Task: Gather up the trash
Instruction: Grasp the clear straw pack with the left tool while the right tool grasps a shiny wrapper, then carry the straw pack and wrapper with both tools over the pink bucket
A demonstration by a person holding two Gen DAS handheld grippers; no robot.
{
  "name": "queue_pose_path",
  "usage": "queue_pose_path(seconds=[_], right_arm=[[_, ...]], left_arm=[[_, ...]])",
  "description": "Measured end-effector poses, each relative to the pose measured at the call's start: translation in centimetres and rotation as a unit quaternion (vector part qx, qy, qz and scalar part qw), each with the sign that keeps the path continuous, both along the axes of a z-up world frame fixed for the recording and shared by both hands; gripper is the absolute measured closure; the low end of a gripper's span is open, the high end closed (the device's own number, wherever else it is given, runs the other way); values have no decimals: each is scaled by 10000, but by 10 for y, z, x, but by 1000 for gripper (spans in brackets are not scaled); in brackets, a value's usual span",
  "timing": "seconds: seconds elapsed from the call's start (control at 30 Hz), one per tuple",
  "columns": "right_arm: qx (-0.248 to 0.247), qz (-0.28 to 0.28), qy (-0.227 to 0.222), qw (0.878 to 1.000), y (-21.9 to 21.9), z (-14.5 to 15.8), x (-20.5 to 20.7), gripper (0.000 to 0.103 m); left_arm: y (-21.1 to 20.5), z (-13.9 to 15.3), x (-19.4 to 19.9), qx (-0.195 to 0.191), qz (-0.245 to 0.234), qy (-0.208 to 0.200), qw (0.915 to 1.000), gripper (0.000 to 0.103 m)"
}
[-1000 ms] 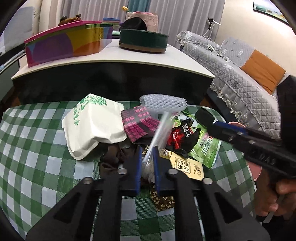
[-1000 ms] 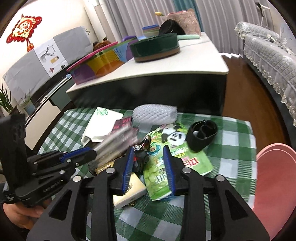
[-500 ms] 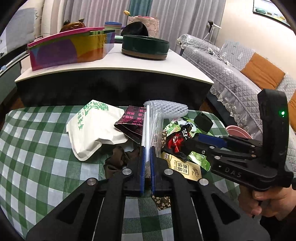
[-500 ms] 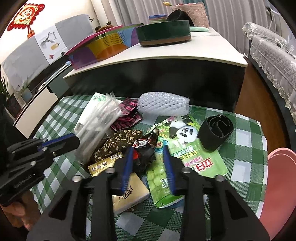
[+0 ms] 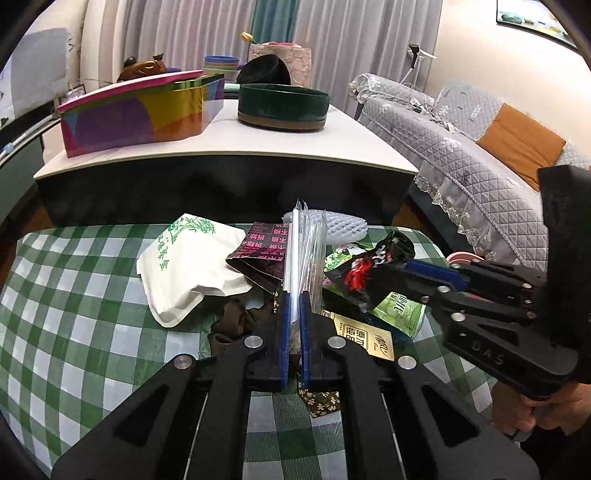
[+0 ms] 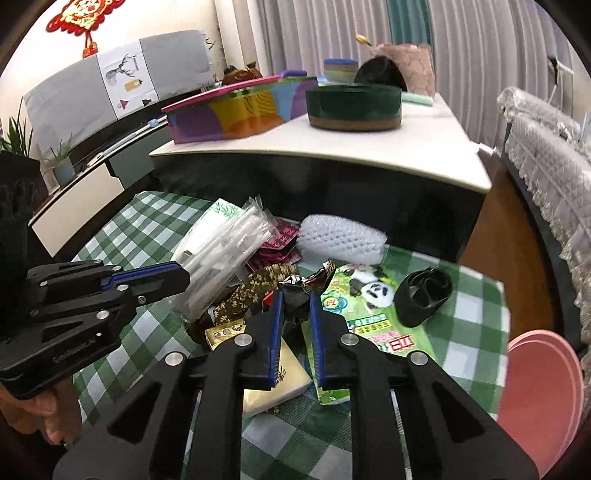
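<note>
Over the checked cloth, at the heap of litter: left gripper clenched hard on a clear sleeve of white sticks, possibly straws. Holds it straight up now, where a second ago leaned it to the right, blurred. Right gripper noticeably narrower than a second ago and closing on a black-and-red wrapper; has it pinched between the pads and raised clear of the heap, where earlier hung wide above it.

Left lying on the cloth:
- white pouch with green bamboo print, far left of the pile
- pink-printed packet, touching the pouch's edge
- foam net at the far rim
- green panda bag, flat under the right gripper
- black band, rolled, just beside the bag
- gold box, nearest, partly under the bag

Beyond the cloth's right edge, a pink basin, low down. Behind the cloth, a low table with white top and dark front, bearing a many-coloured tin and a round green tin side by side. Further right, a quilted grey sofa with an orange cushion; pale curtains across the back wall.
</note>
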State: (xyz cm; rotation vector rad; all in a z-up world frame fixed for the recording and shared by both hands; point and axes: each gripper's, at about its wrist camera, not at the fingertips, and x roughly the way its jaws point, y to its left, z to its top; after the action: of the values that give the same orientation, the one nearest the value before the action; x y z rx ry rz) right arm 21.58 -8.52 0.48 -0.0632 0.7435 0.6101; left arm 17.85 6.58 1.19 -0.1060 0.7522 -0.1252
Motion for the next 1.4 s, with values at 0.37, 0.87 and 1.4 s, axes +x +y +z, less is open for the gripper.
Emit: queue_pose_path(seconds=[0.37, 0.87, 1.4], right_arm=[[50, -346, -304, 9989, -29, 24, -18, 88], [59, -844, -700, 9940, -83, 52, -50, 88], [75, -1373, -786, 9874, -141, 59, -66, 88]], left_arm=[[-11, 10, -11, 74, 10, -203, 9998, 98], [-51, 22, -30, 139, -181, -537, 9983, 98], [-92, 28, -33, 97, -469, -663, 9966, 98]])
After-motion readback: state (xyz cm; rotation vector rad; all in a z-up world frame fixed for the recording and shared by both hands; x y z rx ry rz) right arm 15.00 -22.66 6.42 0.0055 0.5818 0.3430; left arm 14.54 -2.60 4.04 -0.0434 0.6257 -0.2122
